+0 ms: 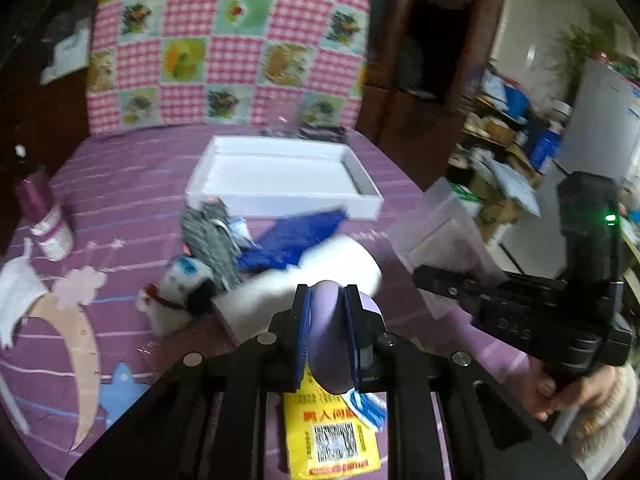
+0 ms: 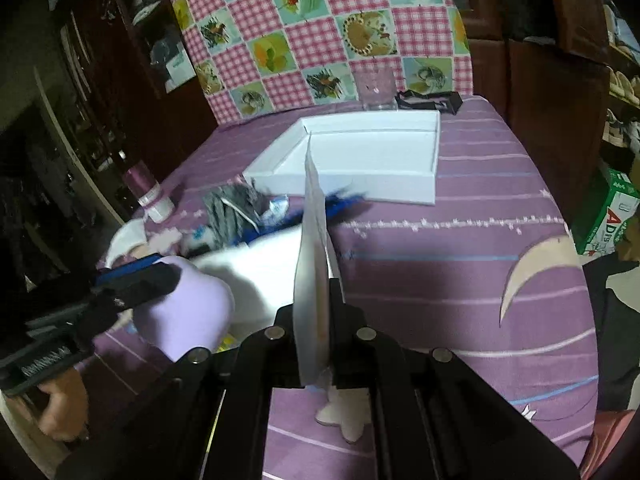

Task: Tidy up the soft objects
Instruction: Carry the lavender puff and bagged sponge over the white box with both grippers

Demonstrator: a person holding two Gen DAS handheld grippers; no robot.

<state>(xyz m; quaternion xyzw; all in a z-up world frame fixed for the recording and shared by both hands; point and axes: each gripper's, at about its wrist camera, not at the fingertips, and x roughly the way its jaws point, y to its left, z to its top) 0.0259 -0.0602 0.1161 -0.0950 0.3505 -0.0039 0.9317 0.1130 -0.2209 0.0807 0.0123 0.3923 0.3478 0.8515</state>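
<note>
Soft objects lie in a loose heap on a purple striped bed cover (image 1: 132, 184), in front of a shallow white tray (image 1: 280, 176). In the left wrist view the heap holds a grey knitted piece (image 1: 212, 240), a blue cloth (image 1: 296, 240), a small white plush toy (image 1: 180, 292) with a red collar, and a white fluffy item (image 1: 320, 276). The left tool (image 1: 329, 320) is closed tight on a lilac soft item (image 1: 332, 344), which bulges out from between the blue pads. A yellow packet with a QR code (image 1: 332, 436) shows beneath the tool. To the right, the right tool (image 1: 440, 280) grips a thin translucent sheet or bag (image 1: 444, 224), and a hand (image 1: 560, 392) grasps its handle. A bottle with a purple top (image 1: 46, 220) stands at the left edge of the bed, and a pink checked quilt with picture squares (image 1: 224, 40) hangs behind.

In the right wrist view the right tool (image 2: 320, 312) is clamped on the thin white sheet (image 2: 314, 264), which stands up edge-on between its fingers. The white tray (image 2: 434, 152) sits beyond, with nothing visible inside. A clear glass (image 2: 378, 88) and a dark object (image 2: 428, 100) stand behind the tray, near the quilt (image 2: 320, 28). At lower left the left tool (image 2: 136, 272) holds the lilac item (image 2: 188, 312) above the cover, close against the white fluffy item (image 2: 264, 272); the grey knit (image 2: 228, 208) and blue cloth (image 2: 340, 204) lie between these and the tray. The bottle (image 2: 148, 192) stands at the bed's left edge.
</note>
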